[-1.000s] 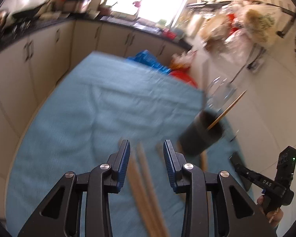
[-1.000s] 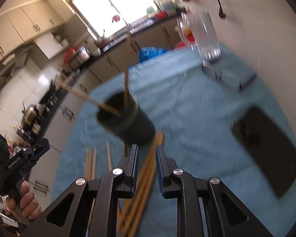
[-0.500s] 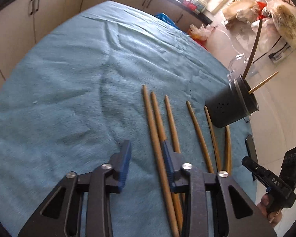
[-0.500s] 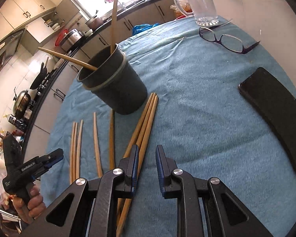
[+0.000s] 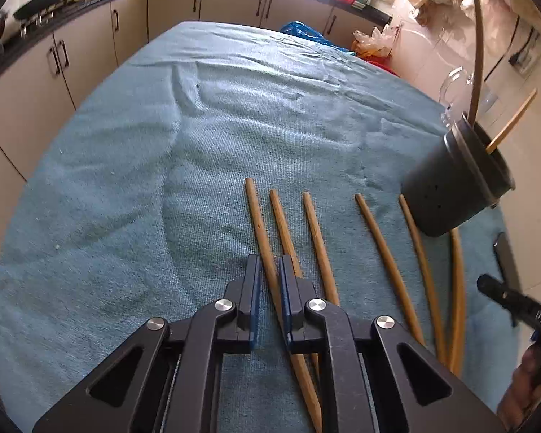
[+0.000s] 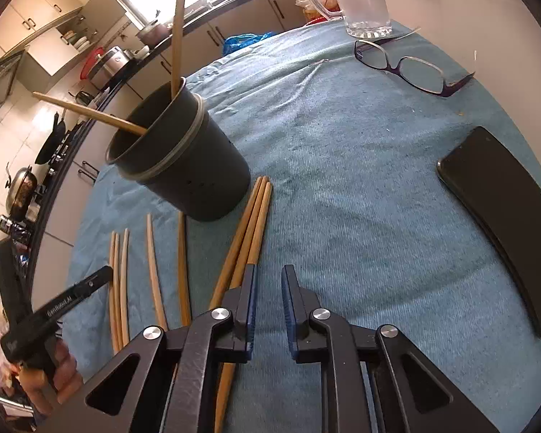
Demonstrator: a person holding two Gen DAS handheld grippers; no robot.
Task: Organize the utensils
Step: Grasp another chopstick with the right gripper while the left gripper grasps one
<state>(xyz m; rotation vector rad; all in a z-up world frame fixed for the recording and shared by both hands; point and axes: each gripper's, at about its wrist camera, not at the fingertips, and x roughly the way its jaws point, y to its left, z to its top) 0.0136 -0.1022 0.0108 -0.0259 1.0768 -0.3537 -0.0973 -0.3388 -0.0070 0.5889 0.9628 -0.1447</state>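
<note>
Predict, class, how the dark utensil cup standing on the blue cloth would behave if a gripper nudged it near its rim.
The dark cup is tall for its base, so a push near the rim would probably tip it. The soft blue cloth likely grips the base, favouring tipping over sliding. Two long chopsticks leaning out may add top weight.
</note>
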